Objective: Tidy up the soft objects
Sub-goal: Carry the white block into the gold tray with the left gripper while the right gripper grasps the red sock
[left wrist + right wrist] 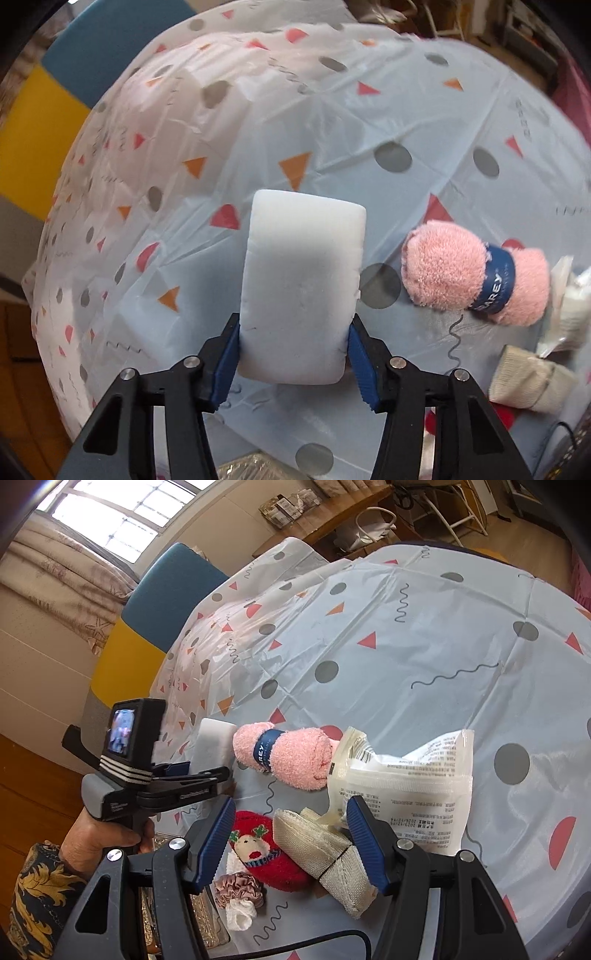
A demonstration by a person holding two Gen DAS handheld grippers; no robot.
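1. The left gripper [293, 354] is pinching a white sponge [303, 284] by its near end, with both blue pads pressing into the foam sides.
2. The sponge is sticking out away from the camera over the tablecloth [369, 122], and it's sitting left of the pink towel roll [472, 273], apart from it.
3. The right gripper [291, 843] is hanging spread over the pile with nothing pinched. A beige cloth bundle [332, 864] is lying between its jaws on the table, touching the right pad.
4. In the right wrist view a red reindeer sock [266, 856] is lying left of the bundle, and a plastic packet [406, 786] is sitting just beyond it, to the right.
5. A pink scrunchie [238, 888] and a small white one [240, 915] are lying near the sock's near edge.
6. A hand [99, 843] in a patterned sleeve is gripping the left gripper's handle.
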